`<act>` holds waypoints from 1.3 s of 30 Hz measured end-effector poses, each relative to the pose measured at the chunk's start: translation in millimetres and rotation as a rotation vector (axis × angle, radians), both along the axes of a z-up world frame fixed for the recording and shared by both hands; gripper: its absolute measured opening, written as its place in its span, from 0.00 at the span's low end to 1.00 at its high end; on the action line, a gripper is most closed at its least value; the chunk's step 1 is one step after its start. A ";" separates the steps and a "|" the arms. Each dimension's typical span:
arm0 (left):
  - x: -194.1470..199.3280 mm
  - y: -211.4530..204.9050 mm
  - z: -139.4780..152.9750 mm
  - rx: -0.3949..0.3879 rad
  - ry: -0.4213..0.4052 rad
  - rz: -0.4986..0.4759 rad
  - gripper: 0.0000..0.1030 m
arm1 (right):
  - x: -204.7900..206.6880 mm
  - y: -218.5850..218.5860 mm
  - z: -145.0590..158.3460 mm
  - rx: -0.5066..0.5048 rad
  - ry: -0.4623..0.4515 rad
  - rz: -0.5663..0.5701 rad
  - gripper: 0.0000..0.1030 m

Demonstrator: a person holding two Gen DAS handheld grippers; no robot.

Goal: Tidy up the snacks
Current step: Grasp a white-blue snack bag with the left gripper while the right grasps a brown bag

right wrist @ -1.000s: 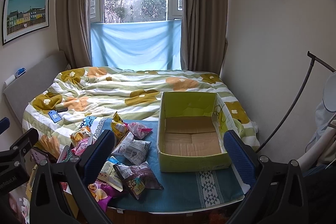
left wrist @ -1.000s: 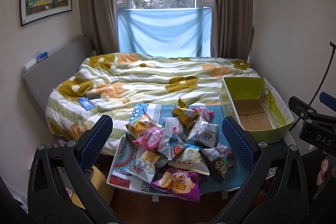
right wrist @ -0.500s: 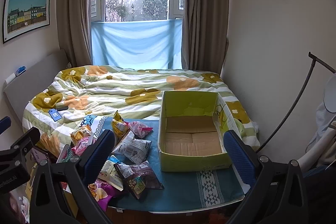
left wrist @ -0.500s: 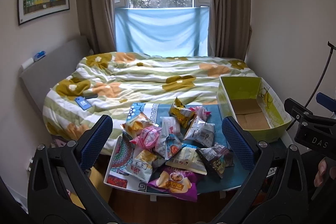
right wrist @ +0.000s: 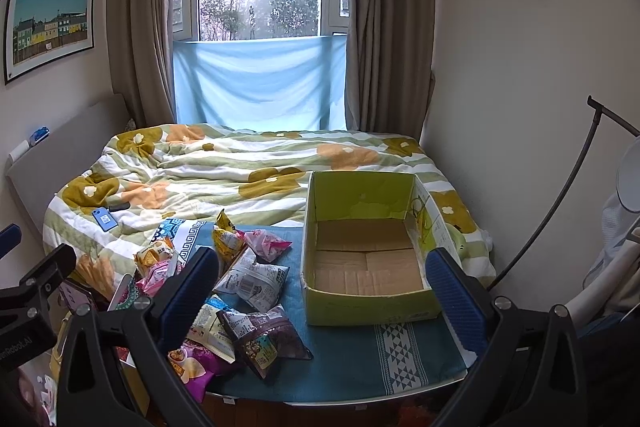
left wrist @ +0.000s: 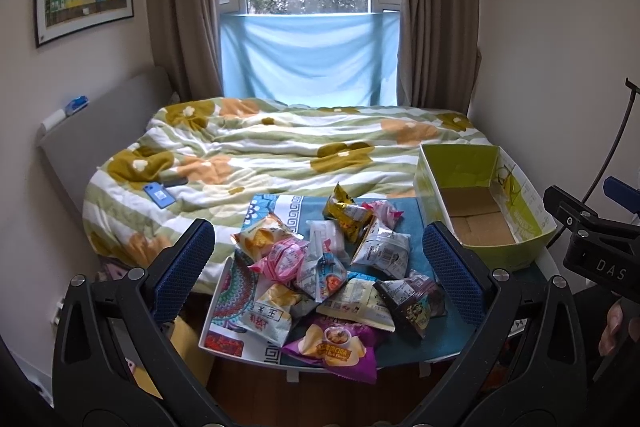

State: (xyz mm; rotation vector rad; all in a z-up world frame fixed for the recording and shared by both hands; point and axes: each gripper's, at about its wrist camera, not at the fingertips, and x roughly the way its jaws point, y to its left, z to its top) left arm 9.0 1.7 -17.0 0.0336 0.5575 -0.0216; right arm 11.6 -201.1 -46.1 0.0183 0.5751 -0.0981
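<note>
A pile of several snack bags [left wrist: 328,275] lies on a small table with a blue cloth [right wrist: 360,359] at the foot of the bed. A purple chip bag [left wrist: 334,345] is nearest; a dark bag [right wrist: 264,337] lies at the pile's right. An empty green cardboard box [right wrist: 366,247] stands open on the table's right side, also seen in the left wrist view [left wrist: 476,203]. My left gripper [left wrist: 318,267] is open and empty, held back above the pile. My right gripper [right wrist: 320,291] is open and empty, in front of the box.
The bed with a flowered quilt [left wrist: 280,147] lies beyond the table, with a blue phone [left wrist: 159,195] on it. A wall is close on the right, with a thin black stand [right wrist: 560,195] beside it. The window and curtains are at the back.
Both grippers have drifted slightly, the left a little to the right; both stay open. The snacks and box have not moved.
</note>
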 end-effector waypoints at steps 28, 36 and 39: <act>67.4 101.7 -139.8 -0.070 0.359 -0.106 1.00 | 49.0 60.0 -118.3 0.119 0.247 0.112 1.00; 125.7 65.7 -173.4 -0.072 0.427 -0.317 1.00 | 76.2 61.7 -165.3 0.121 0.329 -0.016 1.00; 141.5 53.4 -191.7 -0.090 0.477 -0.361 0.99 | 83.0 58.9 -179.8 0.123 0.350 -0.053 1.00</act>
